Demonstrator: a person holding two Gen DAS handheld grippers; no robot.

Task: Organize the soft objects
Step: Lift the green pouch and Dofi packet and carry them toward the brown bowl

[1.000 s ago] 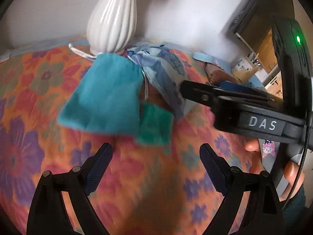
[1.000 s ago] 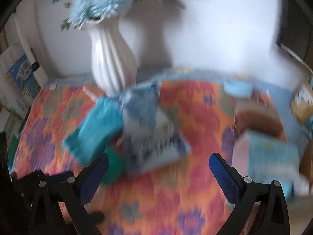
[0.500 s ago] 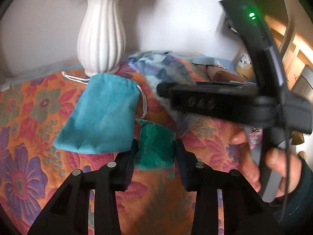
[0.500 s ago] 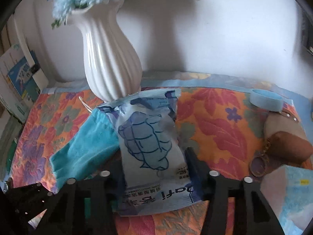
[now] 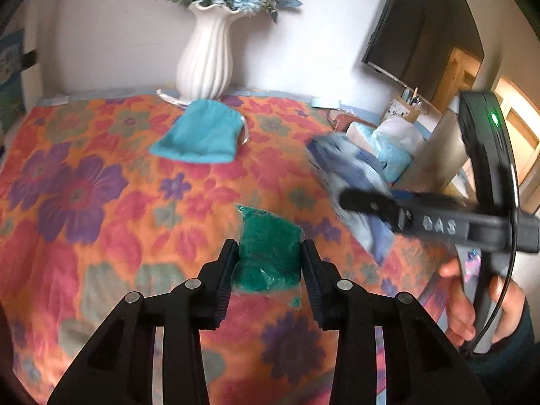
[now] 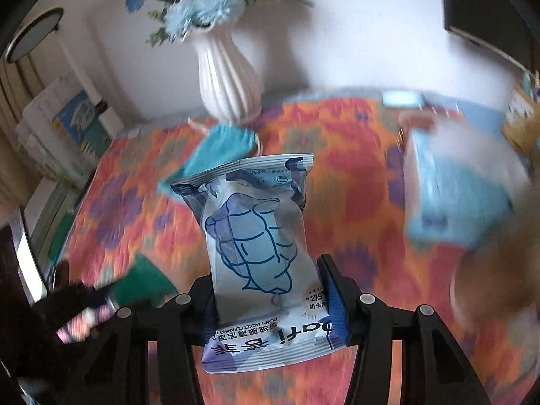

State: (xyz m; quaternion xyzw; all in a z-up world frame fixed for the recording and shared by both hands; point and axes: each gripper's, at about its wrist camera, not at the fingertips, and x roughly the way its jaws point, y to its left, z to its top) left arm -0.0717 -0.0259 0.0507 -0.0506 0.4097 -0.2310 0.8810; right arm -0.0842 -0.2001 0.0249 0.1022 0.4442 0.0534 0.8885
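Gripping a small green pouch (image 5: 268, 253) between nearly closed jaws, the left gripper (image 5: 268, 263) holds it over the floral cloth (image 5: 84, 202), both pads pressed to the pouch's sides. The right gripper (image 6: 268, 290) is clamped on a blue-and-white wipes packet (image 6: 260, 236), its jaws narrowed to the packet's width, the printed end nearest the camera and the far end standing up toward the vase (image 6: 229, 77). A teal drawstring bag (image 5: 200, 133) lies flat on the cloth just in front of the vase, well apart from both held items. Right of the packet sits a blurred light-blue box (image 6: 455, 189). In the left view the right gripper (image 5: 364, 202) is seen from the side, blurred, with a hand (image 5: 472, 310) on its handle.
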